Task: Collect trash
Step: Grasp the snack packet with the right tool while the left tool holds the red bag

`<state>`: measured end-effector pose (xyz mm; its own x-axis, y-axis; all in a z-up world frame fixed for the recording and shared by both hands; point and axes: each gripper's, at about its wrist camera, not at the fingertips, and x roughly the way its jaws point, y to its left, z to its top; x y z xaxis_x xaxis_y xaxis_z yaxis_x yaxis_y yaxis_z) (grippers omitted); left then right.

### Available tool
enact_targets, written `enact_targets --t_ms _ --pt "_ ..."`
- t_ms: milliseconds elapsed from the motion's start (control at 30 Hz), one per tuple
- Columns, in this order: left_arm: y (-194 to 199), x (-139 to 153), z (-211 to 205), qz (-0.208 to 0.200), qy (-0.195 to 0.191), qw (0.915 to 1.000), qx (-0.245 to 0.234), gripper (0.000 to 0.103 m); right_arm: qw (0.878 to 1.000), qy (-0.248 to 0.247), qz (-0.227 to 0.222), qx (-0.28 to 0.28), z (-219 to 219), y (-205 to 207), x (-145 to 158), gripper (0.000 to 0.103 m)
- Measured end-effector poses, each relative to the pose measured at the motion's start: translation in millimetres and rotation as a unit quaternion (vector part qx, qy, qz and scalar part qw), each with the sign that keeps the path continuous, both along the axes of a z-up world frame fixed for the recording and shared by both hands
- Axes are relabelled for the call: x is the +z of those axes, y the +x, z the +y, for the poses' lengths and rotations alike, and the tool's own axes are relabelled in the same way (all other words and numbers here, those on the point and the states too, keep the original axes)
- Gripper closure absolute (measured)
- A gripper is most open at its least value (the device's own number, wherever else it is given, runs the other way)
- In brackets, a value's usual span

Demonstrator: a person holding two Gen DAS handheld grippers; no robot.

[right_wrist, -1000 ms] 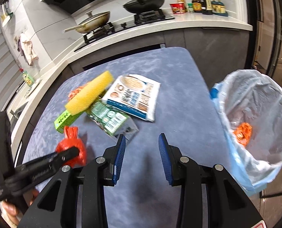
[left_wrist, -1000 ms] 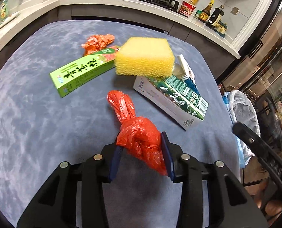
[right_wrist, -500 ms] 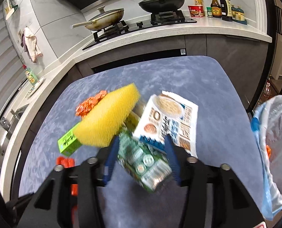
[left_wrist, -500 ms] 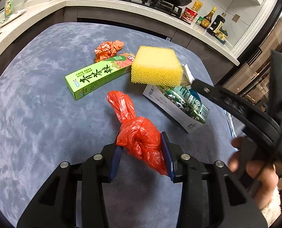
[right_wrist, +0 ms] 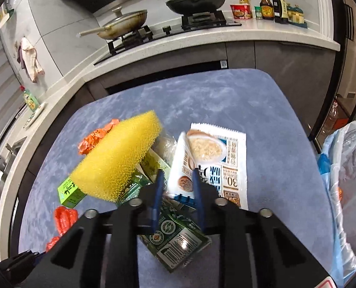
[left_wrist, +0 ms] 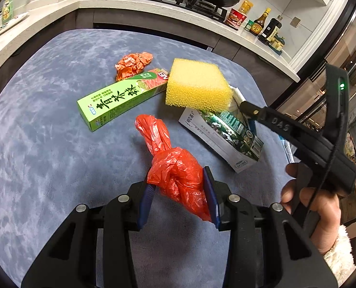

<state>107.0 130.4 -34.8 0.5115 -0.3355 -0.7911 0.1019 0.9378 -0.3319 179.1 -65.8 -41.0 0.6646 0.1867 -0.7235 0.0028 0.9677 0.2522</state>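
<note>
My left gripper is shut on a knotted red plastic bag, just above the blue table. Beyond it lie a green box, a crumpled orange wrapper, a yellow sponge and a green carton. My right gripper reaches over that carton. Its jaws are closing, with the lifted left edge of a white food packet pinched between them. The sponge rests tilted on the pile to its left.
A trash bag hangs open past the table's right edge with an orange scrap inside. A counter with a stove, pans and bottles runs behind the table. A person's hand holds the right gripper at the right of the left wrist view.
The right gripper moved from near the trash bag to over the pile, spread around the carton, then narrowed on the packet's edge, which folded up. The left gripper kept still with the red bag.
</note>
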Motion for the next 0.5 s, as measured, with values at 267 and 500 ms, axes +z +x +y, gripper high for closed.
enact_targets --t_ms 267,500 --pt "-10 9 -11 -0.010 0.001 0.9999 -0.011 0.065 0.999 -0.020 -0.026 -0.017 -21 -23 21 0.098" --pt "-23 20 -32 -0.021 0.000 0.9993 -0.032 0.065 0.998 0.007 -0.038 -0.043 -59 -60 41 0.100"
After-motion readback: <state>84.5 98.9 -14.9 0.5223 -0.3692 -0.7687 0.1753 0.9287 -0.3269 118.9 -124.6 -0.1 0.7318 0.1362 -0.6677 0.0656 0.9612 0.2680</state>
